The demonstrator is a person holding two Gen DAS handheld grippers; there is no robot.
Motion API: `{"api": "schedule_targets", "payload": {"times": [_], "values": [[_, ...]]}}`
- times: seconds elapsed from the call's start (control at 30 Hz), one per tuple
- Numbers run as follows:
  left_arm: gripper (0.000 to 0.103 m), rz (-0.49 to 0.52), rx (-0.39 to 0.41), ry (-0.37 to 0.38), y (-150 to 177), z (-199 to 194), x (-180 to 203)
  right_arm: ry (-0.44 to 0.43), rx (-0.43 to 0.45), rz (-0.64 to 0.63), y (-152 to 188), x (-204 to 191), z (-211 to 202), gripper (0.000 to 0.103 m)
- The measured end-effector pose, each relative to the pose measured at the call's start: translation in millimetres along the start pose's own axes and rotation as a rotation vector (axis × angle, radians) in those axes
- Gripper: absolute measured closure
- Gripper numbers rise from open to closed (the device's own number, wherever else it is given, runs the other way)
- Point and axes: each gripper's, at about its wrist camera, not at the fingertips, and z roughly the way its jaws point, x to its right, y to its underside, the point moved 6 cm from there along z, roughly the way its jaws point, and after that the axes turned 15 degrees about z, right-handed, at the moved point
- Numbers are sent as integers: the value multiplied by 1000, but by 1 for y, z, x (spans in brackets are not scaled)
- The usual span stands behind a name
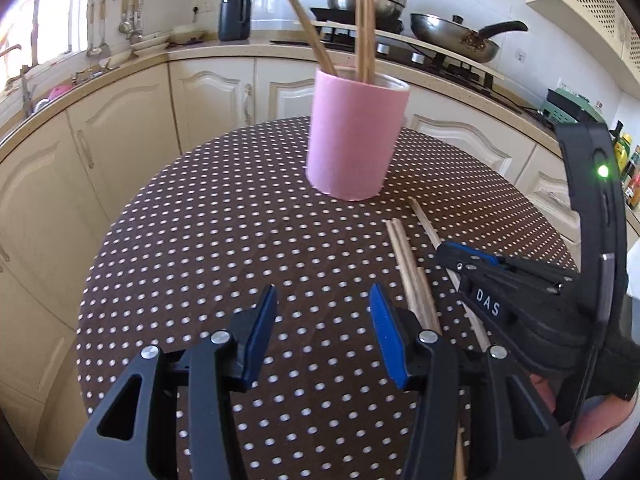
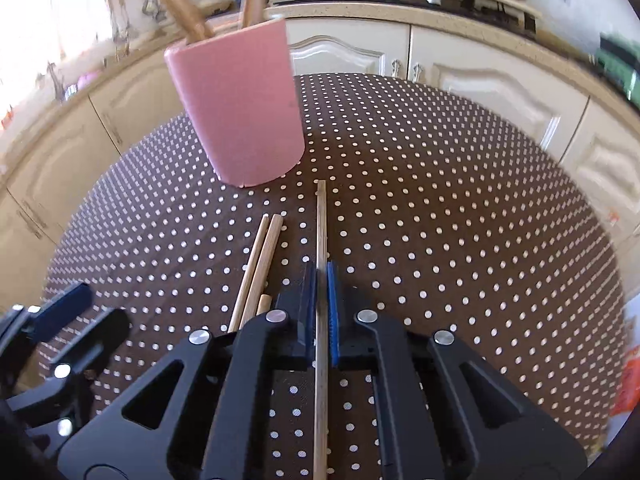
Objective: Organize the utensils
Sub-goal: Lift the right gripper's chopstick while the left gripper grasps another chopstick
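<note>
The right hand-held gripper [image 2: 321,304], lettered "DAS" on its side, has its jaws closed on a single chopstick [image 2: 321,224] lying on the polka-dot desk [image 2: 460,240]. The left hand-held gripper [image 1: 324,320] is spread wide, holding nothing. Loose chopsticks [image 1: 408,264] lie between them, just before the pink holder [image 1: 352,136], where several chopsticks stand.

Pink cylindrical holder [image 2: 240,104] stands on dotted brown tablecloth [image 2: 440,220], wooden chopsticks [image 1: 362,36] inside, loose wooden chopsticks [image 2: 260,260] lying just before it.
</note>
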Motion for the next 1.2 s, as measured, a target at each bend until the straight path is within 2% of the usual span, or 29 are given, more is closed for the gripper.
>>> {"api": "schedule_targets", "payload": {"times": [0.13, 0.27, 0.47, 0.57, 0.7, 0.77, 1.0, 1.07, 1.2], "values": [[54, 11, -46, 59, -9, 15, 12, -35, -2, 49, 1, 16, -8, 97], [54, 33, -95, 51, -12, 29, 23, -66, -16, 89, 5, 28, -15, 97], [54, 32, -115, 59, -21, 38, 32, -100, -27, 131, 12, 43, -24, 97], [54, 28, -82, 85, -33, 38, 37, -120, -37, 148, 11, 50, -27, 97], [54, 39, 9, 177, -50, 28, 48, -148, -16, 180, 7, 69, -40, 97], [54, 51, 29, 199, -56, 28, 54, -168, -7, 168, 5, 70, -45, 97], [55, 91, -23, 176, -66, 57, 69, -215, 6, 158, -7, 81, -56, 97], [61, 104, -35, 155, -64, 62, 72, -227, 0, 162, -10, 83, -56, 97], [66, 108, -71, 135, -58, 72, 72, -236, -11, 167, -11, 84, -55, 97]]}}
